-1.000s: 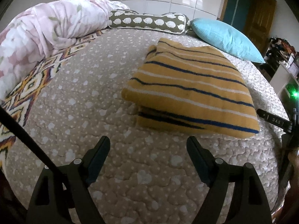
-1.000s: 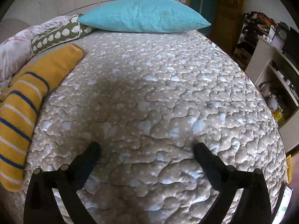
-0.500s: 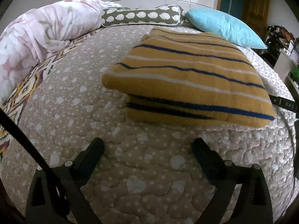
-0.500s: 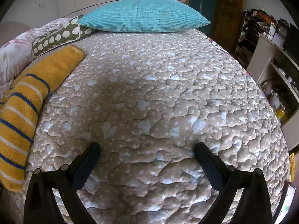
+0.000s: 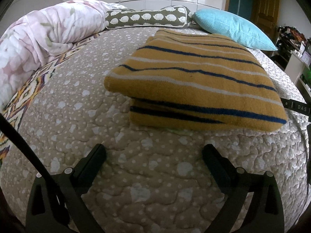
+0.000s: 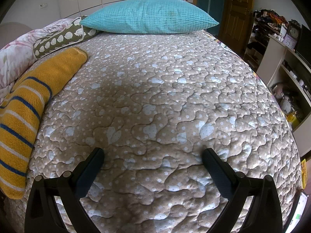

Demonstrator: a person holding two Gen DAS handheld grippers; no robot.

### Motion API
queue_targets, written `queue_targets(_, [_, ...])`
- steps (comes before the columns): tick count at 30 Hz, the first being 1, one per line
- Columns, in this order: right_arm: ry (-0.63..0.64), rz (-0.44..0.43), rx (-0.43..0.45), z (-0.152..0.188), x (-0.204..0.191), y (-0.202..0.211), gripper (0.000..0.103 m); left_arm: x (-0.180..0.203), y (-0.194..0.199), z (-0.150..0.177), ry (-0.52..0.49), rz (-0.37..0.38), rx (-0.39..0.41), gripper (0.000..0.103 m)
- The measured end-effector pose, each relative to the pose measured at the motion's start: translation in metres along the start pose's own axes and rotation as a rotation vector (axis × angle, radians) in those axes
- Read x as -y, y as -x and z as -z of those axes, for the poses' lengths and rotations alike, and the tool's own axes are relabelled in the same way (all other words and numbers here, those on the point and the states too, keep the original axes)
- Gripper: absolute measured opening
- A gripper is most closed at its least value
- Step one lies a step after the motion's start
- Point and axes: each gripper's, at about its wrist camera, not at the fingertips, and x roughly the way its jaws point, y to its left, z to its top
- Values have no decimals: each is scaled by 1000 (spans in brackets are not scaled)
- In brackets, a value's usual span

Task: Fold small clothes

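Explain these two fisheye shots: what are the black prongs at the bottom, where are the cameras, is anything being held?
There is no robot arm here. A person holds one two-finger tool in each hand, and a fisheye camera on each looks forward along its fingers, so the black prongs are those fingers.

The left wrist view shows the left tool, fingers wide apart, with only bed quilt between them. Just ahead lies a folded yellow garment with blue and white stripes.

The right wrist view shows the right tool, also open and holding nothing, over bare quilt; the same garment sits at its left edge.

At the far end are a teal pillow, a sheep-print bolster and a floral duvet.
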Motion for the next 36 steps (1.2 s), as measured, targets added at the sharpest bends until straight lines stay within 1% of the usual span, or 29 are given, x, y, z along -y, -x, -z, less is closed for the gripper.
queue_targets(5, [0, 0, 0, 0, 0, 0, 103, 1, 0, -1, 0, 12, -4, 103])
queue_targets(11, [0, 0, 0, 0, 0, 0, 103, 3, -1, -3, -2, 22, -24, 103])
queue_targets(24, [0, 0, 0, 0, 0, 0, 103, 4, -2, -2, -7, -3, -9, 103])
queue_targets(36, [0, 0, 0, 0, 0, 0, 103, 3, -1, 0, -2, 4, -11, 103])
